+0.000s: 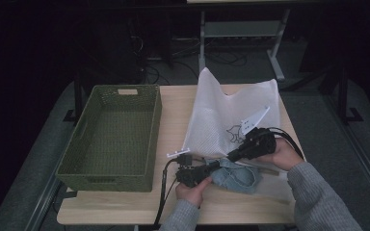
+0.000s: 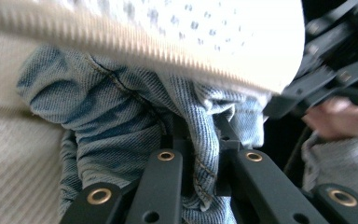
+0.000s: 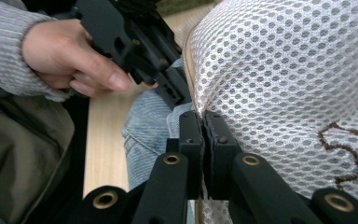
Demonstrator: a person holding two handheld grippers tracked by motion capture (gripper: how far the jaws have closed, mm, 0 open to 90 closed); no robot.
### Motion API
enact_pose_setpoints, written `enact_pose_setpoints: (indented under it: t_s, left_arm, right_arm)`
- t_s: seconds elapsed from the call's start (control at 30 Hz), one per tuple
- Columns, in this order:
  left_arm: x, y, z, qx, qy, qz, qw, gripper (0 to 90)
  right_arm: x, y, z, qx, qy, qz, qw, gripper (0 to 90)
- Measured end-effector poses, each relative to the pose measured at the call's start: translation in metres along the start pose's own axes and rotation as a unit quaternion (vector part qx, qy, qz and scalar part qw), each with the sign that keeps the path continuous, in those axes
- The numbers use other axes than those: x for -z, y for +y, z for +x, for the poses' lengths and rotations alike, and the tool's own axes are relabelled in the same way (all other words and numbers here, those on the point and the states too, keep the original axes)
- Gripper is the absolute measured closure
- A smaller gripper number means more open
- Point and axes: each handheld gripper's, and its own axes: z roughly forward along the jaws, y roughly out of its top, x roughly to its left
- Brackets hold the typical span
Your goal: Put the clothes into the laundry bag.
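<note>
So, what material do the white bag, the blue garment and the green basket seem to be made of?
White bag: synthetic-looking mesh, with regular small holes and a zipper edge. Blue garment: seemingly denim, with twill ribbing and stitched seams. Green basket: woven, matte; whether plastic or natural fibre is unclear.

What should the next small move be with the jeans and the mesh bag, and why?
Probably push the jeans deeper into the mesh bag: the left gripper pinches the denim at the bag's mouth, the right gripper holds the bag's edge up, and most denim is outside.
</note>
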Motion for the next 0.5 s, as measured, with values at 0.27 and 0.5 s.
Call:
enact_pose_setpoints:
  t_s: [0.27,0.5]
  left_arm:
    - [0.014,-0.013,-0.003,-0.028,0.041,0.028,0.9983,46.0]
    - [0.025,-0.018,-0.003,-0.032,0.065,0.053,0.9960,42.5]
  right_arm:
    - [-0.008,-0.004,-0.003,-0.004,-0.013,0.010,0.9999,85.8]
    - [-0.002,0.000,-0.003,-0.007,-0.027,0.000,0.9996,85.6]
